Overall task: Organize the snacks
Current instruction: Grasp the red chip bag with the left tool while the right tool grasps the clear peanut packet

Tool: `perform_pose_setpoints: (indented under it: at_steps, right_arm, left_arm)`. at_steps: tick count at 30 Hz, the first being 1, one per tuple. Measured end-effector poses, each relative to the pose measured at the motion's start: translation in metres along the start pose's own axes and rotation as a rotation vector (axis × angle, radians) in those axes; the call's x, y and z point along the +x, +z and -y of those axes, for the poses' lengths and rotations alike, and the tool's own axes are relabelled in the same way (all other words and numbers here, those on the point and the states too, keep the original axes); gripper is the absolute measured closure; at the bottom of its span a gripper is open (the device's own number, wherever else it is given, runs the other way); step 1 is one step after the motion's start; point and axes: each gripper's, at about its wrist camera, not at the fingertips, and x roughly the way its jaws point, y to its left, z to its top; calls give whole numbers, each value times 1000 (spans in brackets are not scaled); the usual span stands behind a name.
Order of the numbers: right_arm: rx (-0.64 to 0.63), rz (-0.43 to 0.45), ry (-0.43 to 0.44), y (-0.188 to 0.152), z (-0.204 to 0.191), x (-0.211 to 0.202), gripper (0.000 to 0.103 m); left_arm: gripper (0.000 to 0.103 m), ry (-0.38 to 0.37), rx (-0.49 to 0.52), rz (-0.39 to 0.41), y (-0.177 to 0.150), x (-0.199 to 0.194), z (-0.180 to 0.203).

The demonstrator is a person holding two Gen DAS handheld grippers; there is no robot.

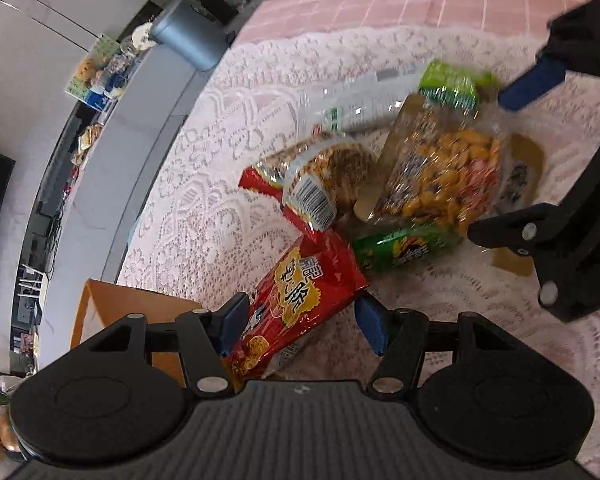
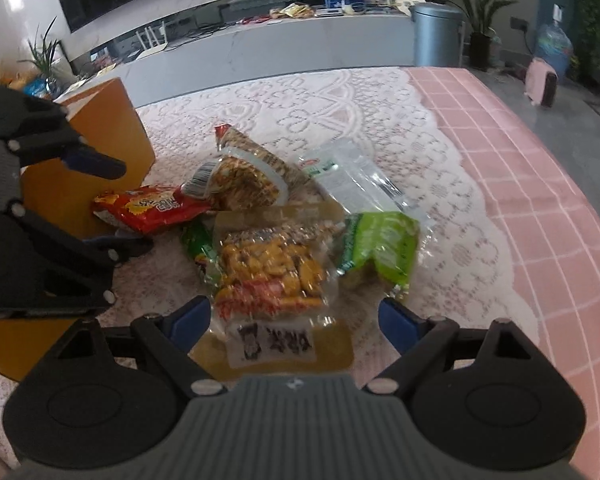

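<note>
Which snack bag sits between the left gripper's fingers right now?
The red snack bag with yellow lettering. It lies between the open left gripper fingers, nearest the cardboard box; the other bags lie farther out in the pile.

Left hand-held gripper [image 1: 300,326] straddles red snack bag [image 1: 300,304], fingers apart.

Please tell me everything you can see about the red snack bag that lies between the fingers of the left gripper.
The red snack bag is glossy plastic with a yellow label, printed characters and pictured snacks. It lies flat and sealed on the lace tablecloth, near the orange box. The open left gripper straddles its near end; whether the fingers touch it is unclear. Its far end lies beside a clear bag with a barcode.
</note>
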Motion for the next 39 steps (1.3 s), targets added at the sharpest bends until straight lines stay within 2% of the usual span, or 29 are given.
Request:
perform_pose_setpoints:
  at_steps: [5,8,10,14,15,16,26,29,30,33,39]
  right_arm:
    - [-20,7,-13,6,-4,11,9]
    - [-15,13,-12,8,-5,15,10]
    - [-5,14,-12,8,-3,16,11]
    - [25,8,-14,7,1,17,23]
    - [34,4,-1,7,2,17,32]
    - [44,1,25,7,4,16,36]
    - [39,1,26,2,3,6,44]
    - [74,20,43,1,10,-3,64]
    - [90,20,62,0,12,-7,74]
    - [113,24,87,-3,16,-14,78]
    - [136,32,110,-8,18,-27,80]
  left_arm:
    - [35,-22,-46,-27,5,7,-6]
    - [42,-28,-60,-46,6,10,-7]
    - [51,-27,-64,-53,6,11,-7]
    - [61,-16,-82,-63,7,12,-8]
    - [64,-18,-84,-63,8,12,-8]
    - [64,-15,-84,-61,7,11,-7]
    - [72,-44,-176,-23,1,-8,-16]
    - [73,-63,-232,-6,-3,-18,-18]
    - [74,-71,-252,1,-5,-22,-19]
    - [79,-90,-303,24,-10,-34,-20]
    - [81,-156,-454,78,-22,-67,-27]
